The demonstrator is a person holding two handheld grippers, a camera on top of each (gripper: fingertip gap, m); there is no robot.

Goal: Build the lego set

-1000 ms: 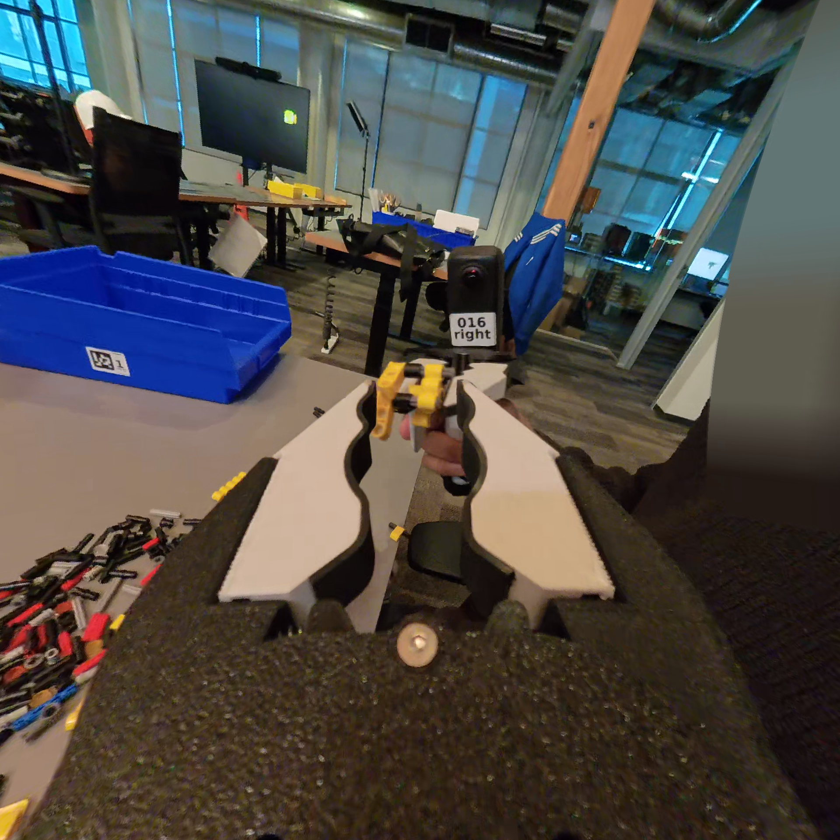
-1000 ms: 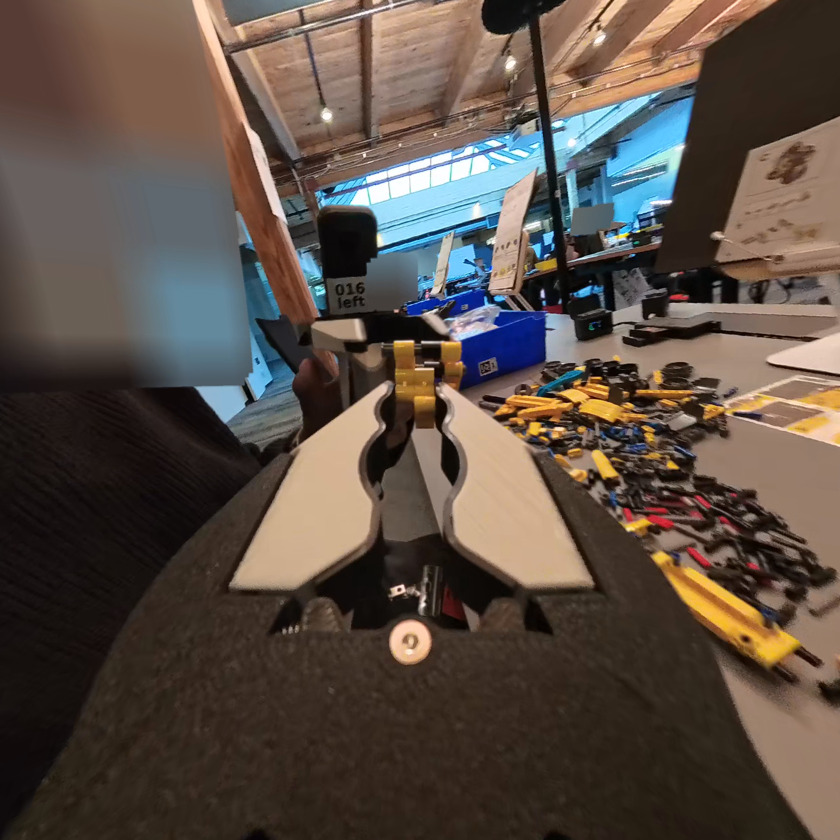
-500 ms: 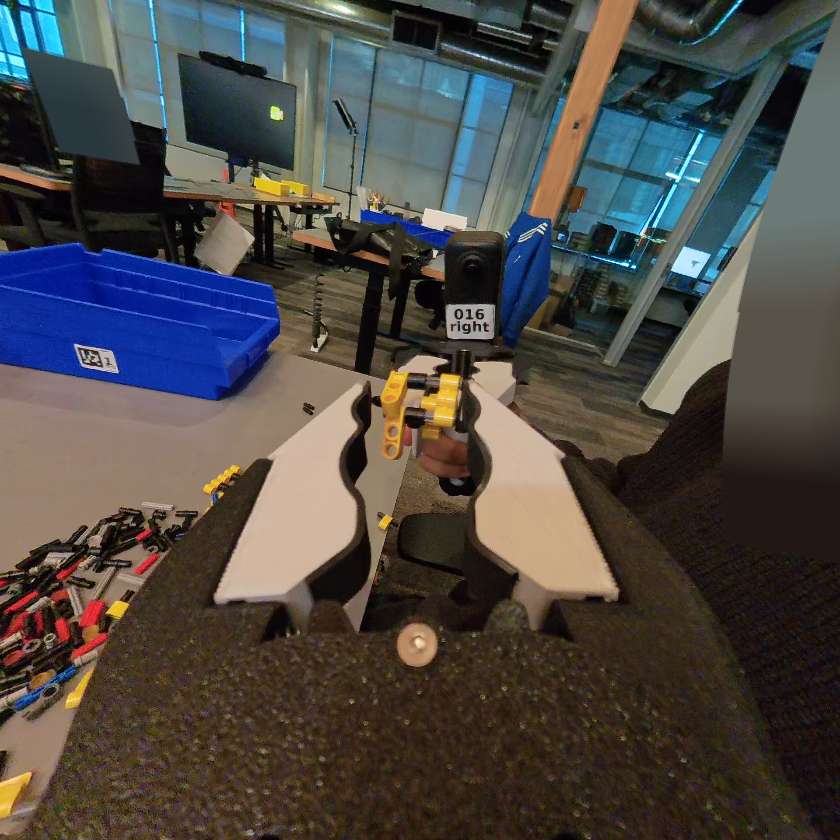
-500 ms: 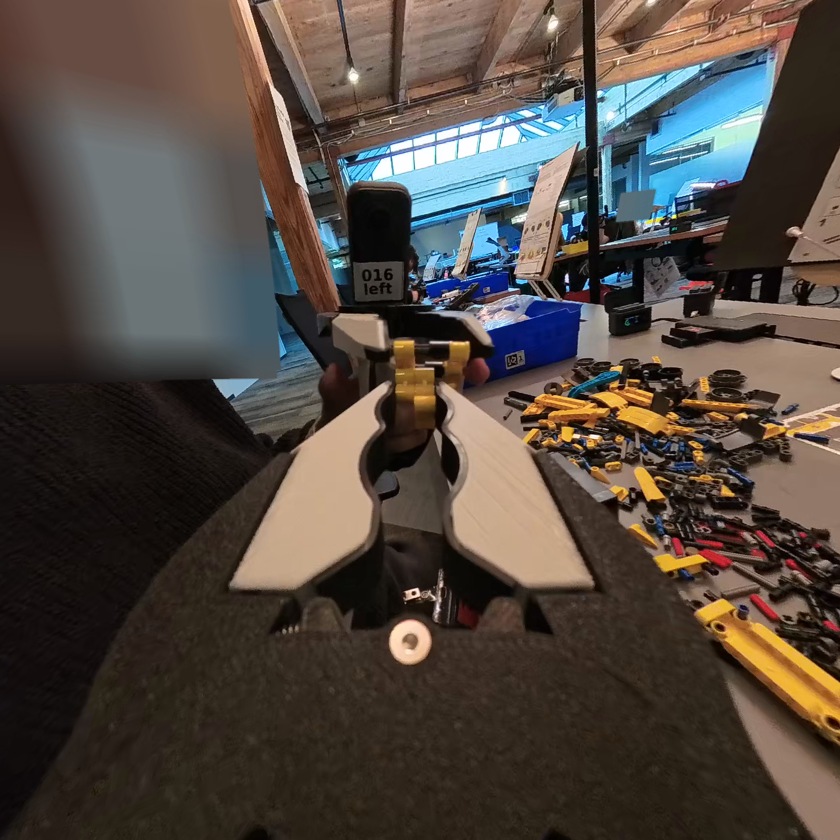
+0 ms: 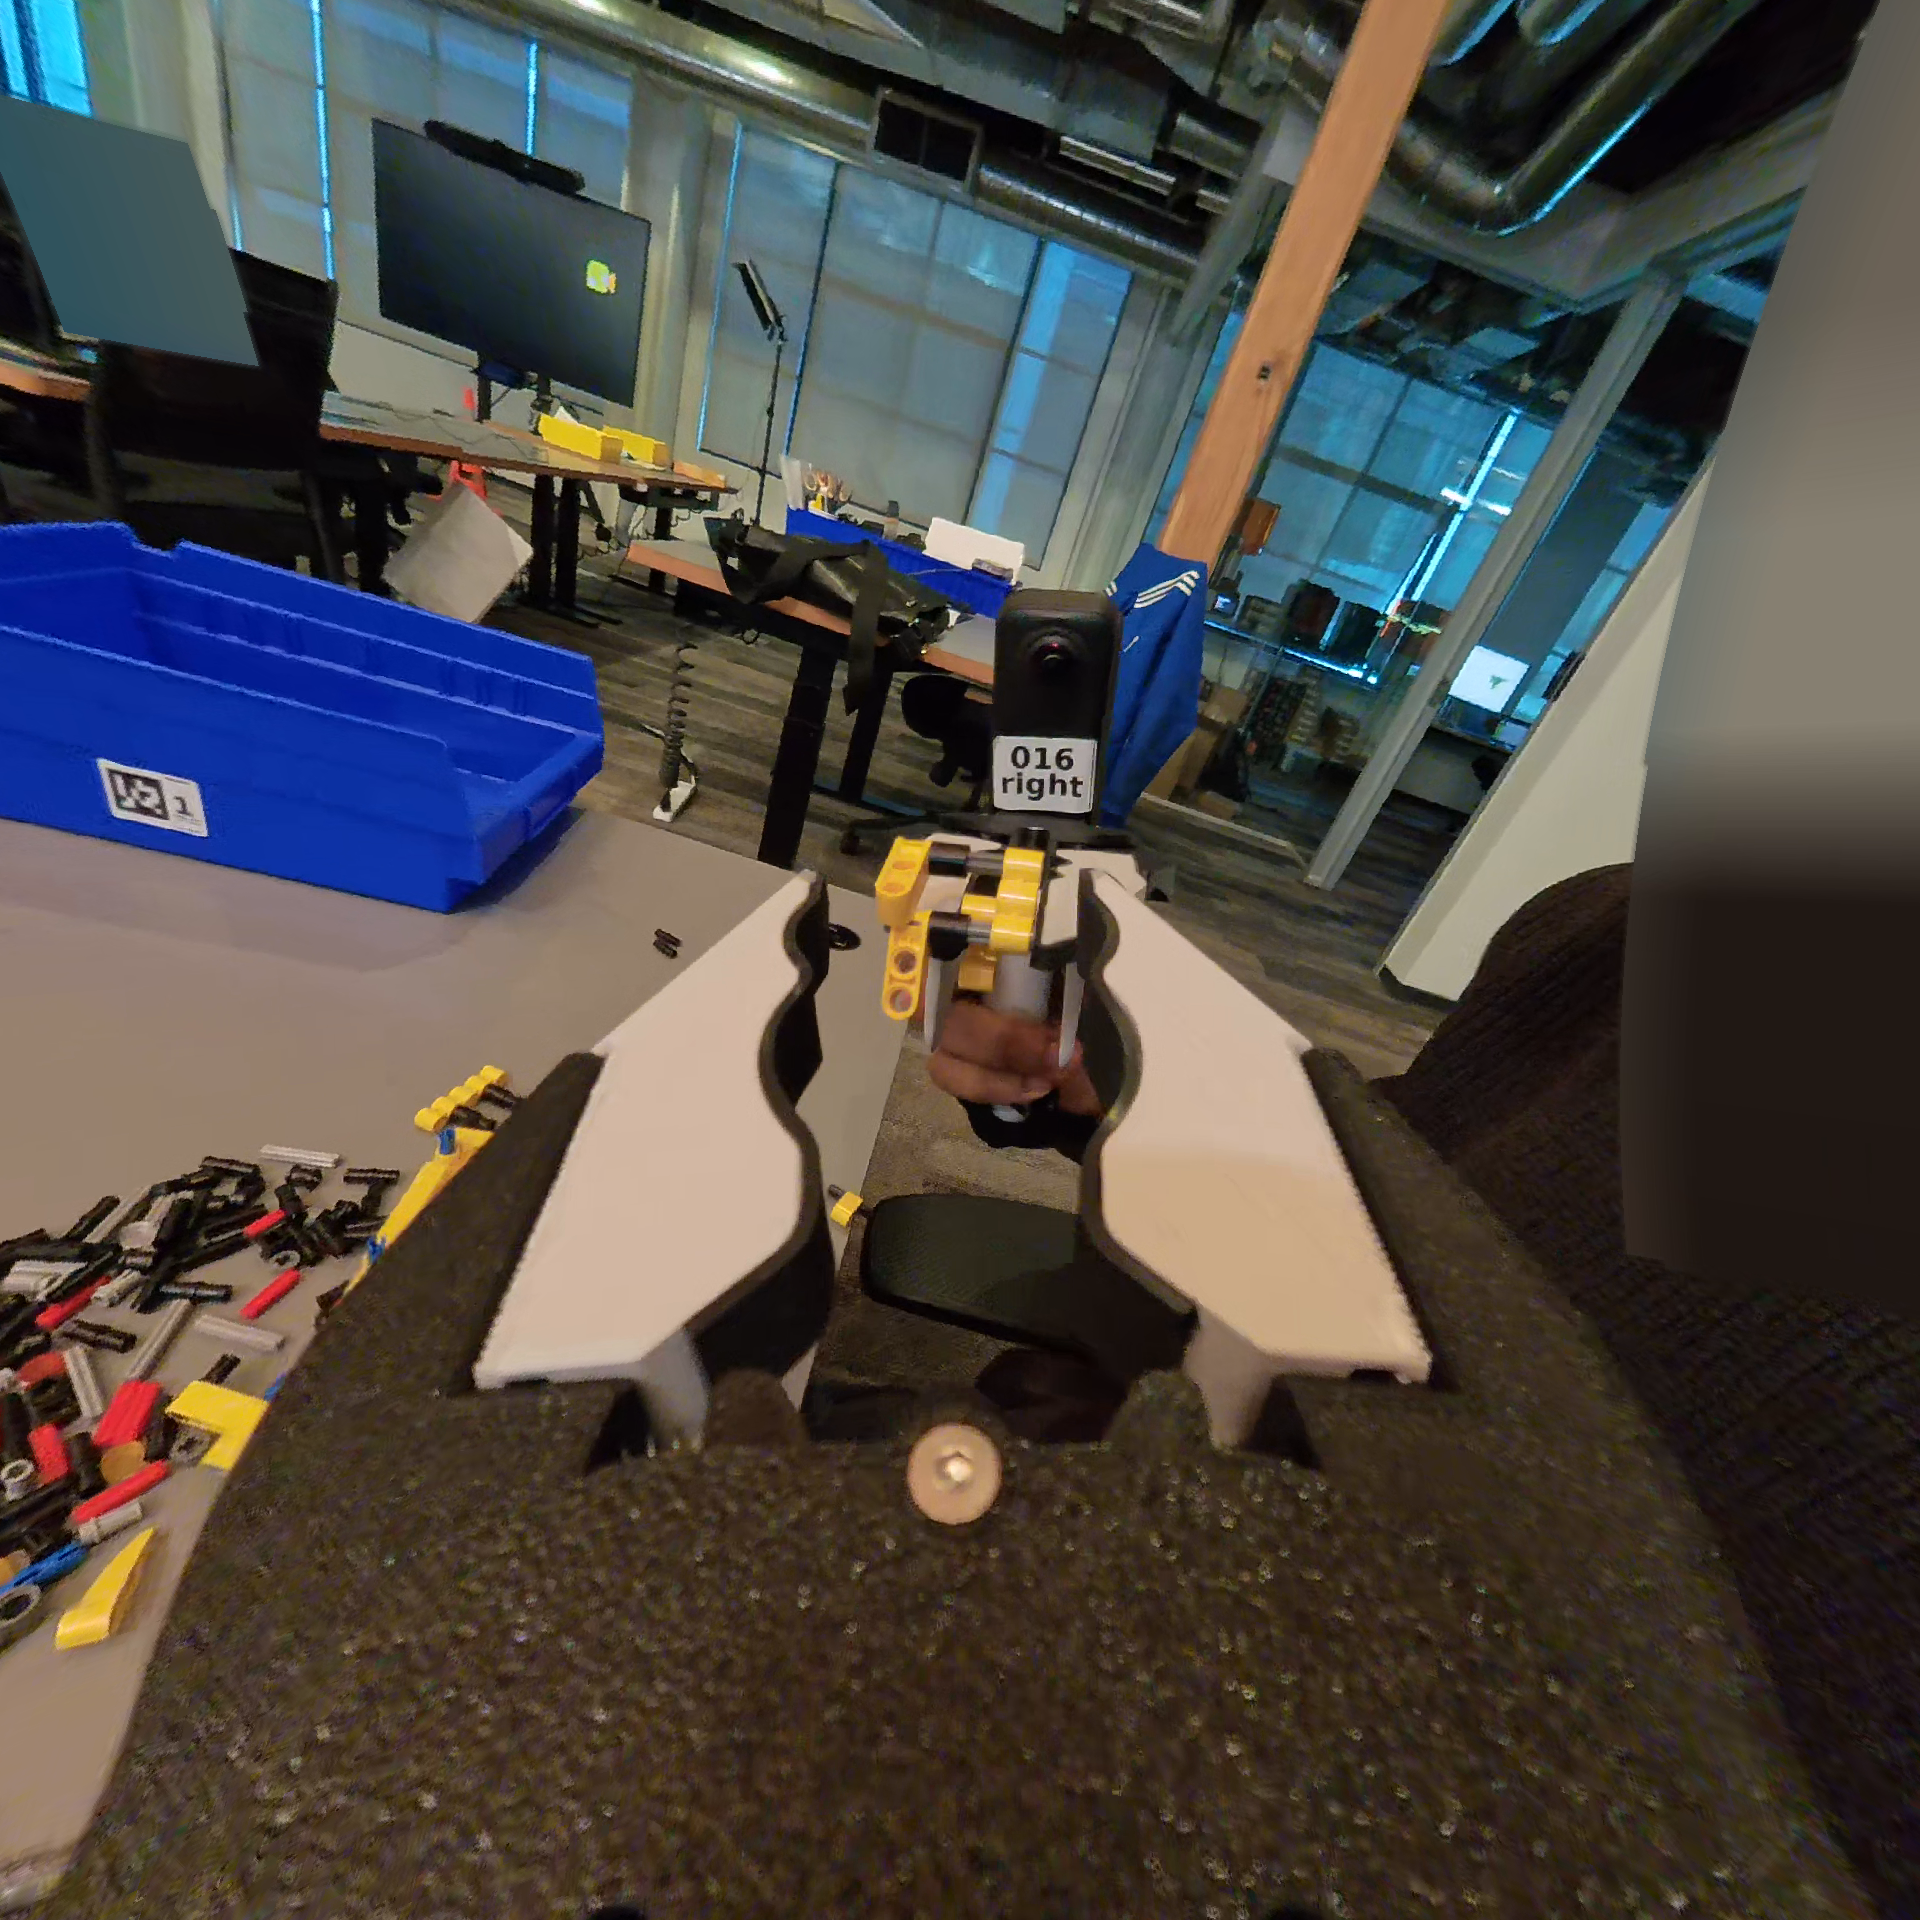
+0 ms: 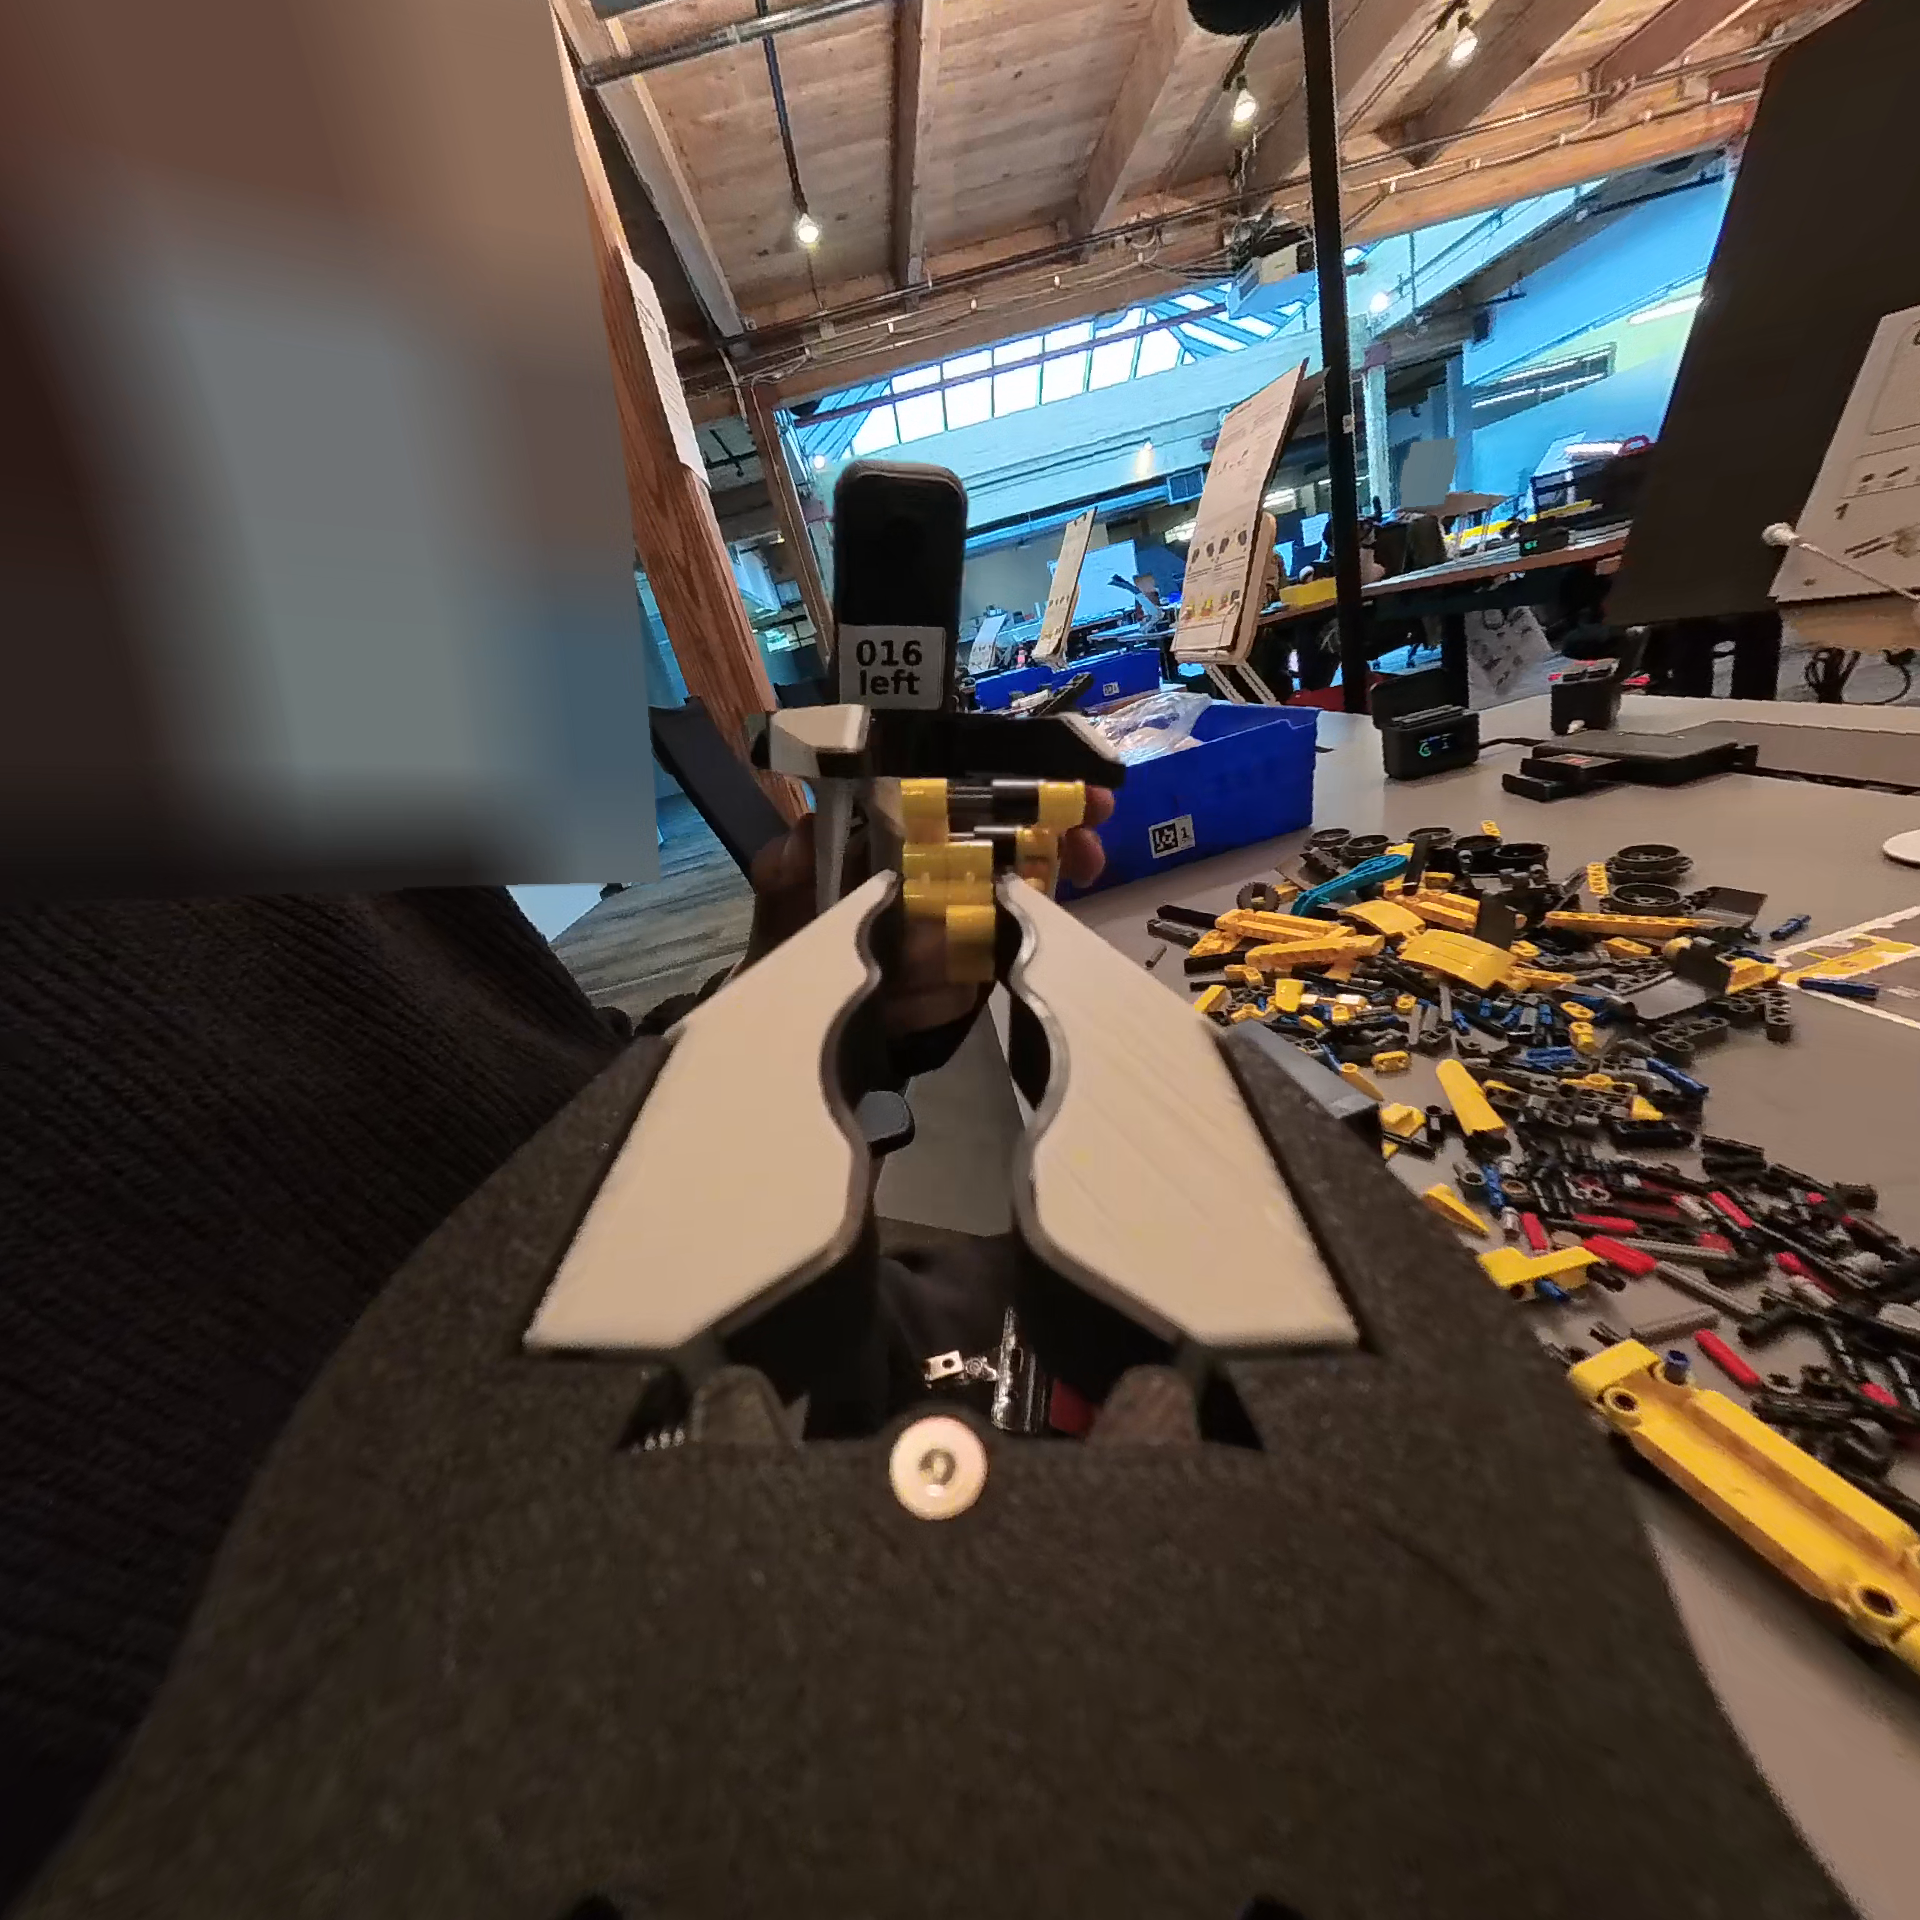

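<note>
Your right gripper [image 6: 945,914] is clamped on the small yellow assembly [image 6: 961,883], raised off the grey table [image 5: 260,987] beside its edge; your left gripper [image 5: 951,914] stands spread around that assembly, its tips not pressing it; judged from this, keep the right grip steady and the two grippers squarely facing; one assembly, two grippers, one blue bin [image 5: 312,727] on the table in each view, loose parts [image 6: 1558,1039] too many to count.

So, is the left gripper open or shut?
Open: the left gripper has a wide gap between its fingers, and the yellow assembly touches neither.
</note>
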